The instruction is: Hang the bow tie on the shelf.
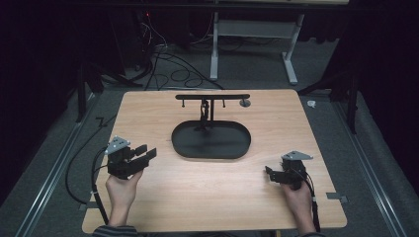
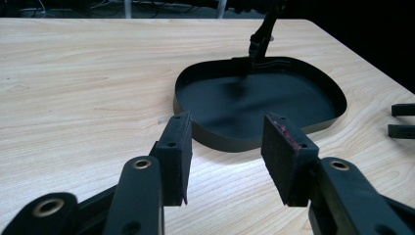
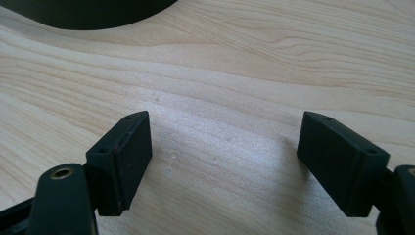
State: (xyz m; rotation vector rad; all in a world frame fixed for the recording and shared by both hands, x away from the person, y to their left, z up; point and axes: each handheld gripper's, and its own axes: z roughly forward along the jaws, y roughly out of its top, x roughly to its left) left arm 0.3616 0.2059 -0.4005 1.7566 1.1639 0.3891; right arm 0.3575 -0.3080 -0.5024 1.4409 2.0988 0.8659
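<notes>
A black oval tray (image 1: 217, 148) lies at the middle of the wooden table (image 1: 163, 197). At its far rim stands a black T-shaped rack (image 1: 212, 97) with a small dark piece hanging near its post. My left gripper (image 1: 148, 154) is held near the table's left side, left of the tray. In the left gripper view this gripper (image 2: 230, 129) is open and empty, pointing at the tray (image 2: 264, 103) and the rack post (image 2: 262, 34). My right gripper (image 1: 269, 172) sits low at the right front. Its jaws (image 3: 225, 127) stand wide apart over bare wood, with the tray's edge (image 3: 88, 14) beyond.
A small grey round fitting (image 1: 244, 102) sits in the table near the rack's right end. Cables (image 1: 173, 69) and white desk legs (image 1: 214, 49) are on the floor behind the table. The right gripper's jaw tips (image 2: 401, 120) show at the right edge of the left gripper view.
</notes>
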